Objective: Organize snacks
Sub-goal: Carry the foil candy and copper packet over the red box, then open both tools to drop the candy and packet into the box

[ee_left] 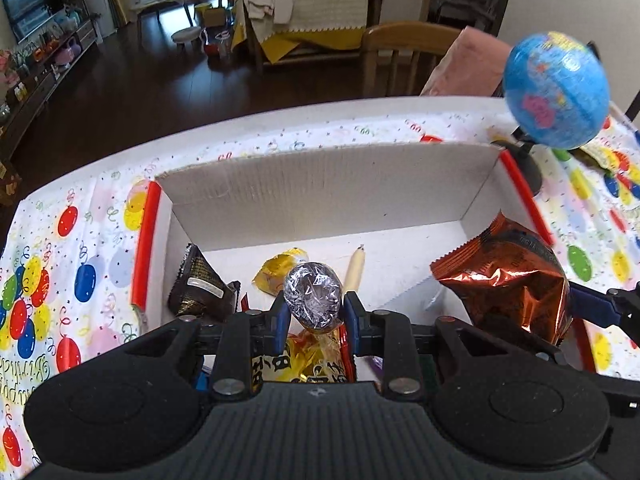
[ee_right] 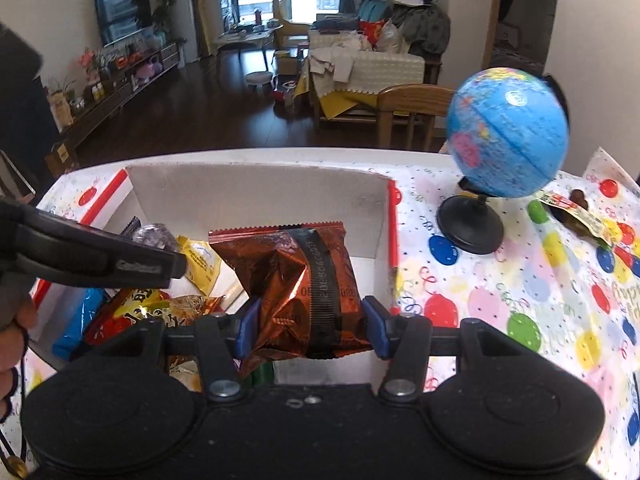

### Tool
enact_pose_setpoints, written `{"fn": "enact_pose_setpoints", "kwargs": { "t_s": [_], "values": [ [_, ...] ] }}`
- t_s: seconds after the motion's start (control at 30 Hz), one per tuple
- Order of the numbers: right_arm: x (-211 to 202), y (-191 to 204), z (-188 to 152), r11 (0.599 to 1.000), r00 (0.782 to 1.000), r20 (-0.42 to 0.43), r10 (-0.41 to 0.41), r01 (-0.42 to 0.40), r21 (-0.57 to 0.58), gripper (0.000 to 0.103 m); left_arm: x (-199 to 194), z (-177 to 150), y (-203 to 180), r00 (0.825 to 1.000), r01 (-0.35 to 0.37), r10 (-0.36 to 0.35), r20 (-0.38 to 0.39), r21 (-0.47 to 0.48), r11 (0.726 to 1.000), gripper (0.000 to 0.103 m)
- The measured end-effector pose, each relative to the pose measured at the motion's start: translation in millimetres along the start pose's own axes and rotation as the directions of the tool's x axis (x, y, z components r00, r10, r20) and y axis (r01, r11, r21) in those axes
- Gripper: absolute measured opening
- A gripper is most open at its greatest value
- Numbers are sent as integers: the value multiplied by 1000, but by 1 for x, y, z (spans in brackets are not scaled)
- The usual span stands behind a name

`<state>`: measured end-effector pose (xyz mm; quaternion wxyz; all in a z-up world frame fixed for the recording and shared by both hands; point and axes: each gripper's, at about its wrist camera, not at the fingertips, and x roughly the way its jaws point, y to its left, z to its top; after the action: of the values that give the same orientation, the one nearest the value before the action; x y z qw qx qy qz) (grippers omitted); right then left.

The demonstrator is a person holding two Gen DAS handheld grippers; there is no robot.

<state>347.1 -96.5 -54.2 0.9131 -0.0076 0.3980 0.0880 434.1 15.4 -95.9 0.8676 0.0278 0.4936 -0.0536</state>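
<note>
A white cardboard box (ee_left: 328, 184) with red edges stands on the balloon-print tablecloth; it also shows in the right wrist view (ee_right: 256, 188). My left gripper (ee_left: 314, 308) is shut on a silver foil-wrapped snack (ee_left: 314, 294) above the box's near end. My right gripper (ee_right: 308, 320) is shut on an orange foil snack bag (ee_right: 304, 280), held over the box's right side; the bag shows in the left wrist view (ee_left: 508, 280). Inside the box lie a yellow packet (ee_left: 276, 272), a dark packet (ee_left: 198, 284), a cream stick (ee_left: 356, 268) and yellow-red bags (ee_right: 148, 312).
A blue globe (ee_right: 506, 132) on a black stand (ee_right: 470, 224) sits right of the box. A snack wrapper (ee_right: 576, 212) lies on the tablecloth (ee_right: 520, 300) at the far right. A wooden chair (ee_right: 408, 112) stands behind the table.
</note>
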Motion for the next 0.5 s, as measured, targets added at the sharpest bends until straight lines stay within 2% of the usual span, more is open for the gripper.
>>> {"fn": "enact_pose_setpoints", "kwargs": {
  "t_s": [0.43,0.47,0.5],
  "values": [
    [11,8,-3,1000,998,-53,16,-16,-7,56,31,2,-2,996,-18,18,-82,1,1000,29],
    [10,8,-3,1000,999,-50,17,-18,-6,59,31,3,-1,996,-15,15,-85,-3,1000,33],
    [8,9,-3,1000,999,-48,21,-21,-4,60,30,3,-1,996,-7,7,-87,-7,1000,42]
  ]
}}
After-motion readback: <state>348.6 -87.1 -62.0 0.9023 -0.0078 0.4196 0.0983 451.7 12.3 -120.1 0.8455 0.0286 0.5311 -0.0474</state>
